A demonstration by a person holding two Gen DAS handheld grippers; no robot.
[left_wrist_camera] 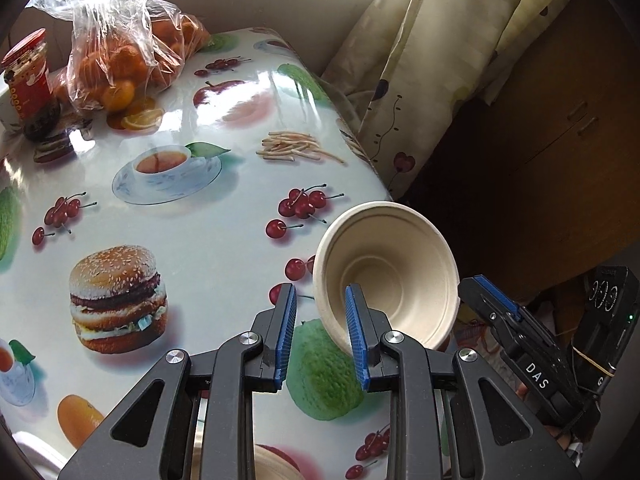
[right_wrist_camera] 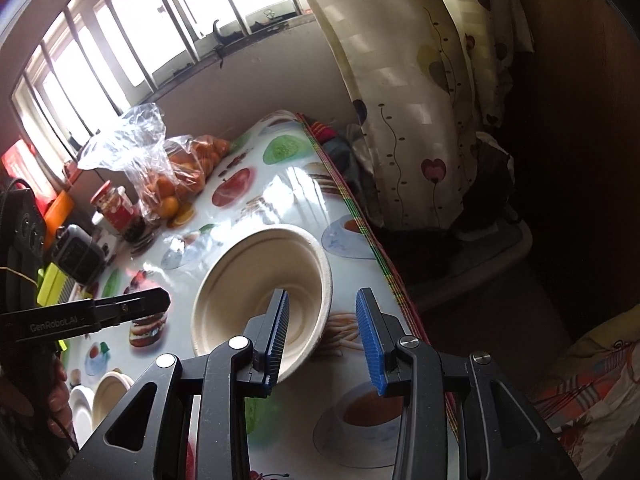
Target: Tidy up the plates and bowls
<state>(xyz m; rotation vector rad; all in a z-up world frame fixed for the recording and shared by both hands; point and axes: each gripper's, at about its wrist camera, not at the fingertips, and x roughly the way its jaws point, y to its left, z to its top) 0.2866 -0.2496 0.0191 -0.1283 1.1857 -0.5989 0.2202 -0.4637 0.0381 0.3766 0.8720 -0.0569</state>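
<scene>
Tabletop [left_wrist_camera: 224, 216] runs away toward a wall under a window [right_wrist_camera: 120, 56]. At its far left end: a bag of oranges [left_wrist_camera: 132, 56], with a jar [left_wrist_camera: 28, 76] just left of it. A curtain [left_wrist_camera: 420, 60] hangs beyond the tabletop's right edge.

Left tongs [left_wrist_camera: 320, 328] sit over the near part of the tabletop; a bowl [left_wrist_camera: 388, 276] stands tilted just right of them, at the tabletop's right edge, between the 2 tongs. Right tongs [right_wrist_camera: 324, 340] sit right of that bowl.

Near the tabletop's left edge in the right wrist view, 2 more dishes [right_wrist_camera: 100, 396] lie side by side.
</scene>
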